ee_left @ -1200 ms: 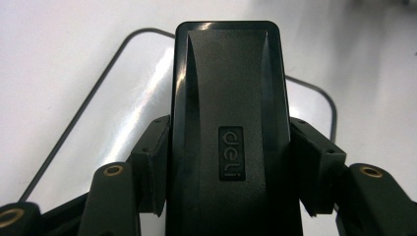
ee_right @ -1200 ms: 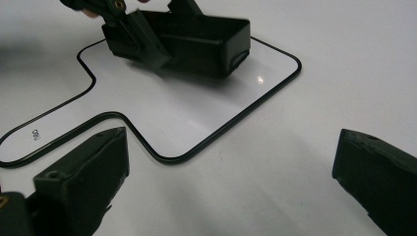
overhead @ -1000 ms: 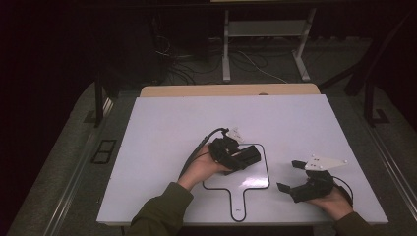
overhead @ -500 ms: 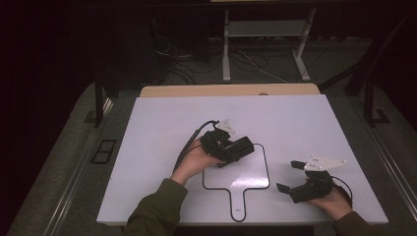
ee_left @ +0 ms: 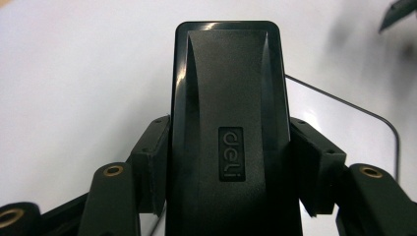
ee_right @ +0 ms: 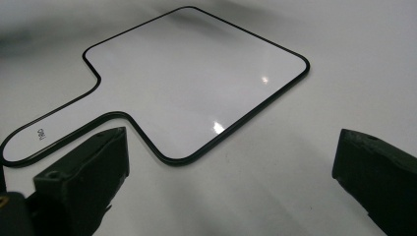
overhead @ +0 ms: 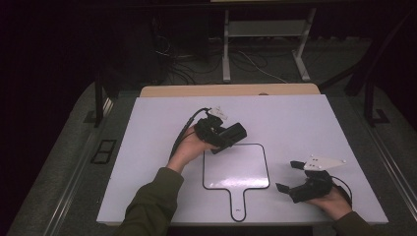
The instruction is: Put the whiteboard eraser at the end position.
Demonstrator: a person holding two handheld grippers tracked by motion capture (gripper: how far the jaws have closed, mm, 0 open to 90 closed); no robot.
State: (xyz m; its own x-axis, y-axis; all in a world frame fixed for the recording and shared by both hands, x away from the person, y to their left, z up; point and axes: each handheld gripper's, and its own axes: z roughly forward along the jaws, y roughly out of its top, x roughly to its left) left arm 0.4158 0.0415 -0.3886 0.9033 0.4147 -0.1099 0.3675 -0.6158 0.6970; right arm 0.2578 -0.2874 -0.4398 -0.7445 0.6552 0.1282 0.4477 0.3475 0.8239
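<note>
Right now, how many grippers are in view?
2: the left gripper above the paddle-shaped whiteboard, shut on a black eraser; the right gripper open, right of it.

White table top with a strip of pale wooden edge along its far side, lit from above. Grey carpeted floor surrounds it. Beyond the table, a white metal stand and loose cables lie on the floor. The far room is dark. A black floor socket sits left of the table.
</note>
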